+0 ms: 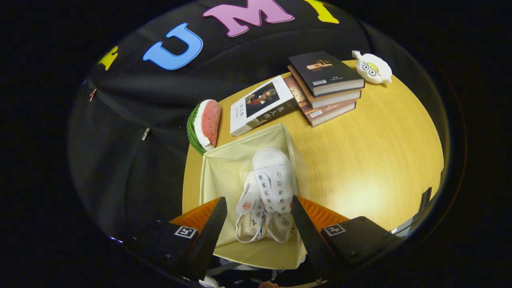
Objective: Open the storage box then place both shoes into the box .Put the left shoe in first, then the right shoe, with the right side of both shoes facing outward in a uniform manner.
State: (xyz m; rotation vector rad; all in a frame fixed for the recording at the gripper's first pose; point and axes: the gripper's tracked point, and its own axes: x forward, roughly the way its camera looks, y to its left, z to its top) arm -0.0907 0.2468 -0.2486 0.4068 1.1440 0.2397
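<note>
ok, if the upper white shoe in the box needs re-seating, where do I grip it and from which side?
Probably at the heel collar, coming straight down from above. The upper shoe lies across the other shoe inside the open storage box, toe pointing away, heel opening nearest the gripper. The box walls block a side approach. The fingers stand open, apart, either side of both heels.

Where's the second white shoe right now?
In the gripper view, both white shoes lie side by side inside the open storage box, between the open hand-held gripper fingers, with the watermelon toy beyond the box.
</note>
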